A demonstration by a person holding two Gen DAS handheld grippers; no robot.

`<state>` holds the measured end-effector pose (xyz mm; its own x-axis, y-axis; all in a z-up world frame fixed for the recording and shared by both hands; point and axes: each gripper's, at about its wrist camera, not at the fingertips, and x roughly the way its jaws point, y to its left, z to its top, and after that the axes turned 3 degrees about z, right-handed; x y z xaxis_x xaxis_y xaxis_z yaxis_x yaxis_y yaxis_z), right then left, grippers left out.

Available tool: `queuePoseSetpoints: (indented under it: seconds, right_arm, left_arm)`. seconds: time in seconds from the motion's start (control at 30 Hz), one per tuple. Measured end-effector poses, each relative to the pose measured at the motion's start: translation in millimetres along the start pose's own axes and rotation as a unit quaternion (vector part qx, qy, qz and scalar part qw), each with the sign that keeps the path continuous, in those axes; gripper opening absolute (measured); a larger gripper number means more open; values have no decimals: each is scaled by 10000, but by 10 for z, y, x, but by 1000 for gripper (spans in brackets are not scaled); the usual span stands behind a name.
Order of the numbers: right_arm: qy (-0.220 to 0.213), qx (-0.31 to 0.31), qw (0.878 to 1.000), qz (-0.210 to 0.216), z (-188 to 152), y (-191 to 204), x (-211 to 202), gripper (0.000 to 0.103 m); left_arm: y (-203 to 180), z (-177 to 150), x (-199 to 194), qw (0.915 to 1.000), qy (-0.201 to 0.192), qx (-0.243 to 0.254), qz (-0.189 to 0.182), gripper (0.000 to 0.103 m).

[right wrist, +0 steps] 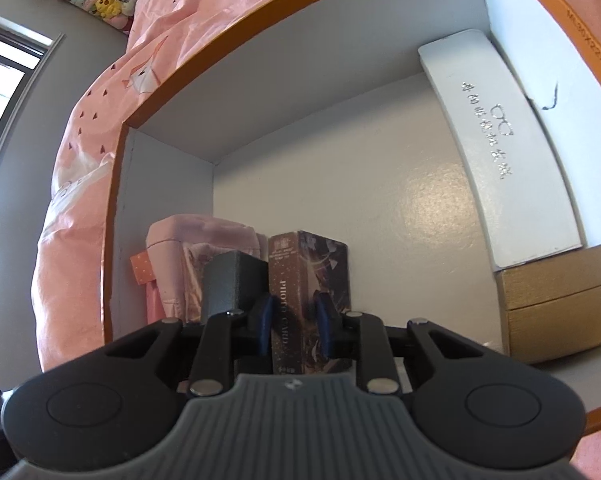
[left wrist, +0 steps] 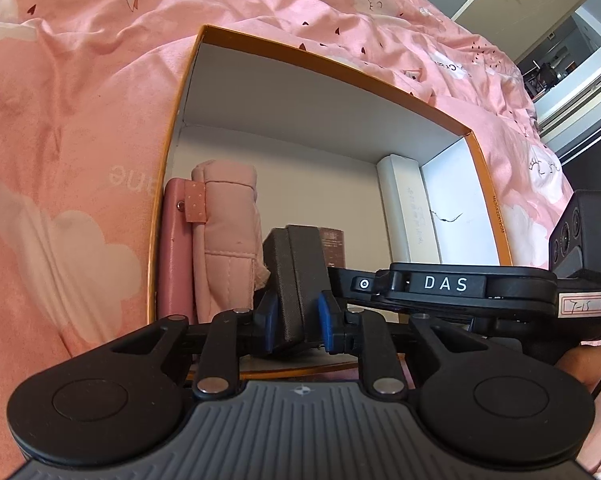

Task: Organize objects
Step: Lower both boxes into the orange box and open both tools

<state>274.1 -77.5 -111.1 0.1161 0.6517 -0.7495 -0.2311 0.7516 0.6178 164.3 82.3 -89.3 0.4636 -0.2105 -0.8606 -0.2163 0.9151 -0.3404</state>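
An orange-rimmed cardboard box with a white inside lies on a pink bedspread. My left gripper is shut on a dark grey box and holds it upright inside the cardboard box, beside a pink pouch. My right gripper is shut on a dark photo card box, upright, right next to the grey box and the pink pouch. The right gripper's body crosses the left wrist view.
A dark pink case stands against the box's left wall. A long white box and a gold box lie along the right wall. The orange rim surrounds the box. The pink bedspread lies all around.
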Motion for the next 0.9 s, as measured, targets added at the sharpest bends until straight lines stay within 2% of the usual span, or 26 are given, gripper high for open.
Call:
queuePoseSetpoints:
  seconds: [0.27, 0.43, 0.53, 0.67, 0.9]
  right_arm:
    - [10, -132, 9999, -64, -17, 35, 0, 23]
    - [-208, -401, 9988, -206, -65, 109, -50, 24]
    - [-413, -616, 9966, -370, -97, 168, -132, 26]
    - [-864, -1097, 9891, -464, -222, 331, -361, 32]
    - [-1691, -1741, 9690, -454, -748, 579, -818, 39]
  left_arm:
    - [-27, -13, 5, 9999, -103, 125, 29, 24]
    - [-12, -33, -38, 9996, -246, 134, -91, 24]
    - [1, -36, -124, 9990, -384, 111, -190, 24]
    - [-33, -77, -379, 9969, -678, 279, -268, 24]
    - [-30, -259, -807, 9938, -929, 574, -218, 24]
